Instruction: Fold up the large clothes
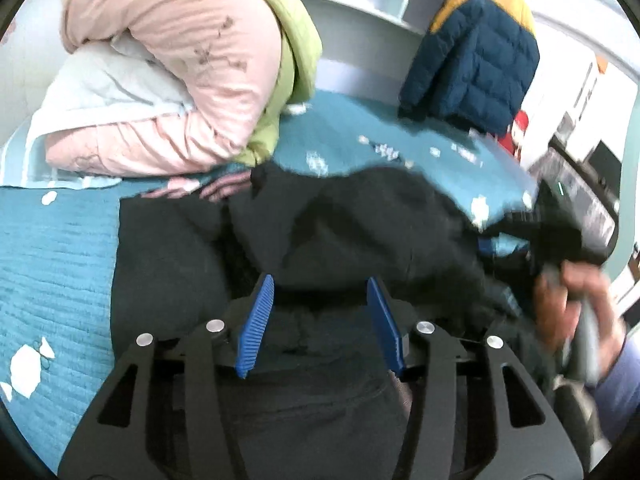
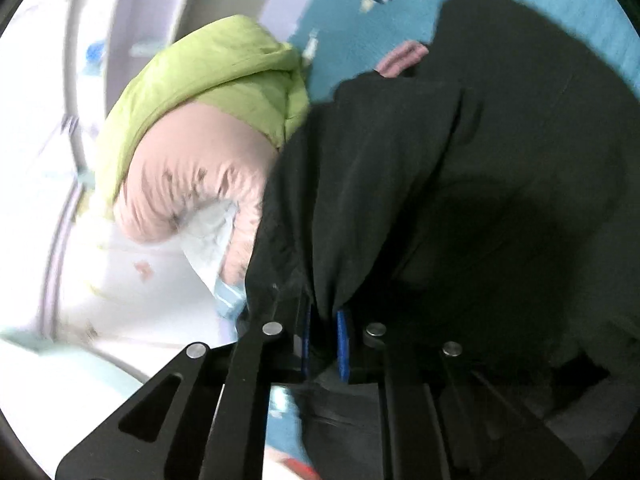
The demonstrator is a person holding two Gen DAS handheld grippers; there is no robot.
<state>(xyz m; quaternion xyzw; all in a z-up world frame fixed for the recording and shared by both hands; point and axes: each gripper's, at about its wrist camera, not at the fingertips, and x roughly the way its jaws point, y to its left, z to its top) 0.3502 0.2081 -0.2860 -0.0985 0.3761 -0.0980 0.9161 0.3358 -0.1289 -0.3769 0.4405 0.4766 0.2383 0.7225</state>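
A large black garment [image 1: 360, 216] lies crumpled on the teal bed cover [image 1: 56, 240]. My left gripper [image 1: 320, 292] hangs just above its near part, jaws wide open, blue pads [image 1: 256, 324] showing, nothing between them. At the right of this view a hand holds my right gripper [image 1: 560, 248], blurred, with dark cloth in it. In the right wrist view my right gripper [image 2: 325, 328] is shut on a fold of the black garment [image 2: 460, 180], which hangs bunched from the blue pads [image 2: 343, 344].
A folded stack of pink [image 1: 180, 64], green [image 1: 296, 36] and white [image 1: 100, 92] padded coats lies at the back left of the bed. A navy and yellow puffer jacket [image 1: 476, 48] hangs at the back right. A pink cuff [image 1: 224, 188] lies by the black garment.
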